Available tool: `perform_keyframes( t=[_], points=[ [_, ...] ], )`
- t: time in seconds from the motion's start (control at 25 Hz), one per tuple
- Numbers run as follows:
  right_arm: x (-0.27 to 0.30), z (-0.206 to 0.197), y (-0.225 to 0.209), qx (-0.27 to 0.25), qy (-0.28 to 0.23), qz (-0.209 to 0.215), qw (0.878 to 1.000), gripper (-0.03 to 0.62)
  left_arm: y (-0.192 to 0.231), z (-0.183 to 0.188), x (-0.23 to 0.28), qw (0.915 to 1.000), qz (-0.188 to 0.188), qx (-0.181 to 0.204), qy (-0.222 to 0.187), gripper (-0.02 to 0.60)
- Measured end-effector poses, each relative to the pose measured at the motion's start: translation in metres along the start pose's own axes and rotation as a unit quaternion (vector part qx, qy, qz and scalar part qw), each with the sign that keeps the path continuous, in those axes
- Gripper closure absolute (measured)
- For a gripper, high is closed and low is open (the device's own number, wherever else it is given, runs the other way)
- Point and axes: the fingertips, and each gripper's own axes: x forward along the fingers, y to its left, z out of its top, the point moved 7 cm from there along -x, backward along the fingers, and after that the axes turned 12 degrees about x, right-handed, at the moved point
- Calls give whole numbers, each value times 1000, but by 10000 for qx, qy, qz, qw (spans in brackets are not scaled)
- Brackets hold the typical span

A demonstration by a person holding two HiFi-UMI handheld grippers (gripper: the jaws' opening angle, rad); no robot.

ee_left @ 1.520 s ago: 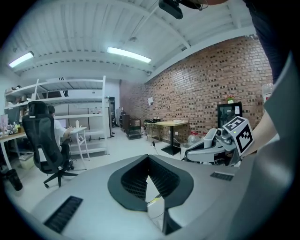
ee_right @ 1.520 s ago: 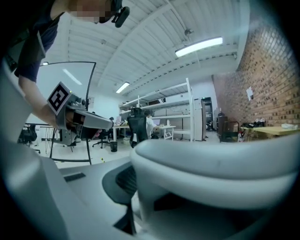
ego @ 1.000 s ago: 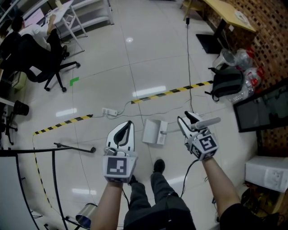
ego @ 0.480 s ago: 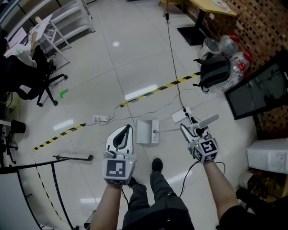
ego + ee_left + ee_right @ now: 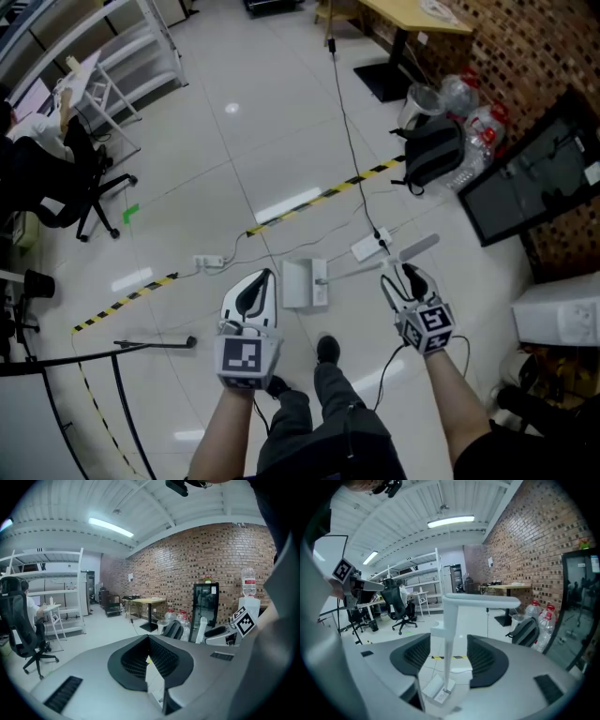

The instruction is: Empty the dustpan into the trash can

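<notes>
Grasping step: the right gripper (image 5: 403,276) has just spread its fingers wide around the dustpan (image 5: 305,283) handle (image 5: 449,634), not yet gripping. Left gripper (image 5: 266,278) closed, empty. Next: clamp the handle.

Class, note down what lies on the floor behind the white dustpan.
Beyond the dustpan lie a white power strip with a black cable, then yellow-black tape. The floor beneath the pan itself is covered.

The floor (image 5: 281,122) is glossy tile; the dustpan (image 5: 302,281) smooth white plastic.
</notes>
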Motion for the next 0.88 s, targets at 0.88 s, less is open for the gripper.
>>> perform_keyframes(
  t=[0.88],
  points=[
    [-123,209,135,-988,-1850,60,9777,355,-1,163,-45,9845,-947,662,-1320,584]
  ],
)
